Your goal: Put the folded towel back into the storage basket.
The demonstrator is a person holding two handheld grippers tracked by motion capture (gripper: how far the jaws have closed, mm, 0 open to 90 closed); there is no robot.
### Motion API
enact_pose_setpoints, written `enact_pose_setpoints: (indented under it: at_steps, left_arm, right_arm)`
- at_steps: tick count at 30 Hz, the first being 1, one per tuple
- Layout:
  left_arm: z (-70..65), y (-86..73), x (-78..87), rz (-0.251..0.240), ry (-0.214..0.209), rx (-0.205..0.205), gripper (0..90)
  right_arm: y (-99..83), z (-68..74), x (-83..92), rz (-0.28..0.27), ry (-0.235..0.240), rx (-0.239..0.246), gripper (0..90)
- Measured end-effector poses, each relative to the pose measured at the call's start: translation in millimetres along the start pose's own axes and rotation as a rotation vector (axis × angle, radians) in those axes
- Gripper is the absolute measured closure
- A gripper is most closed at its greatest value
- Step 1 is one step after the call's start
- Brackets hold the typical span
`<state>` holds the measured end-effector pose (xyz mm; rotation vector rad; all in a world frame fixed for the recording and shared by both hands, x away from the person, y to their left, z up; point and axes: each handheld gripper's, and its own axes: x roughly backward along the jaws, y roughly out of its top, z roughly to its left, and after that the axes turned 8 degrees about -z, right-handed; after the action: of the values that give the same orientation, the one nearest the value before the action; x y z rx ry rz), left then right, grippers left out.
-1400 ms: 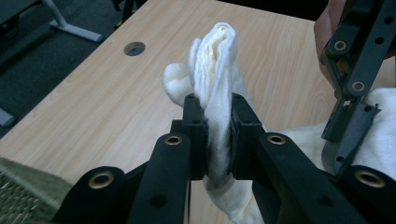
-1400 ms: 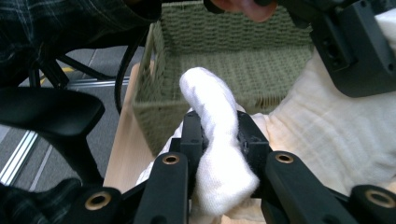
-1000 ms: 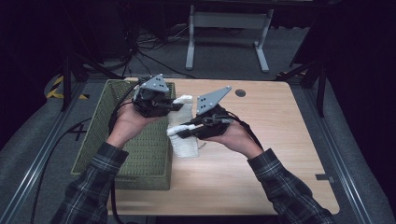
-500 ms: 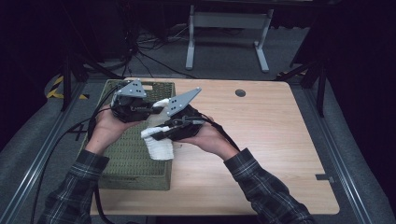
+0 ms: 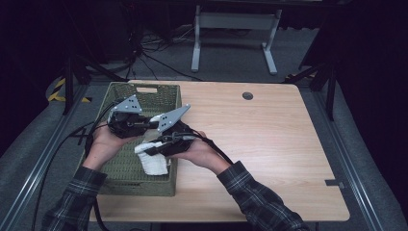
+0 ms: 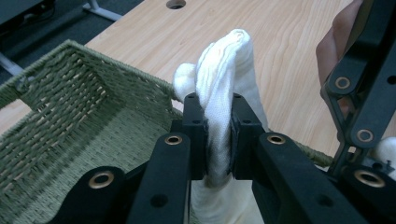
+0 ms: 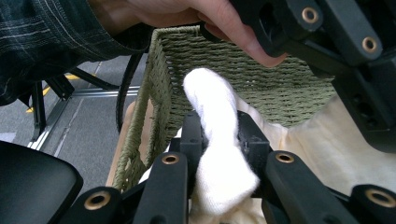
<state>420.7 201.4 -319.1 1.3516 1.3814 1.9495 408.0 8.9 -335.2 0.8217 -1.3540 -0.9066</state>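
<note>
Two grippers meet over the right rim of the green woven basket [image 5: 120, 175] in the high view — the left gripper [image 5: 144, 124] and right gripper [image 5: 151, 147] carry a white towel [image 5: 155, 163] that hangs across that rim, beside the wooden surface [image 5: 269, 139]. In the left gripper view, the jaws pinch a fold of the towel [image 6: 224, 79] above the basket [image 6: 70, 121]. In the right gripper view, the jaws clamp another towel fold [image 7: 215, 121] — the basket wall [image 7: 261, 79] is just behind.
</note>
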Motion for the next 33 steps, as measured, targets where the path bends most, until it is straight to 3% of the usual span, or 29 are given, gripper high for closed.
enact_pose_setpoints:
  at_steps: [10, 17, 20, 28, 33]
  left_arm:
    - [-3.5, -11.4, -10.0, 0.011, -0.022, 0.028, 80.2]
    - [-5.1, -10.6, -13.3, 0.019, -0.025, 0.021, 80.2]
    - [-4.1, -10.8, -14.4, 0.022, -0.022, 0.019, 80.2]
    - [2.3, -10.3, -15.0, 0.016, 0.0, 0.038, 80.5]
    - [4.4, -8.8, -17.2, 0.015, 0.005, 0.044, 80.5]
  right_arm:
    - [-22.2, 4.1, -8.4, 0.014, -0.001, -0.023, 76.3]
    - [-29.9, 5.5, -10.7, 0.023, 0.004, -0.024, 75.6]
    - [-31.9, 3.9, -10.9, 0.029, 0.0, -0.028, 72.3]
    - [-31.9, -4.4, -5.9, 0.037, -0.047, -0.019, 50.6]
    - [-30.2, -7.8, -0.6, 0.034, -0.067, -0.014, 47.9]
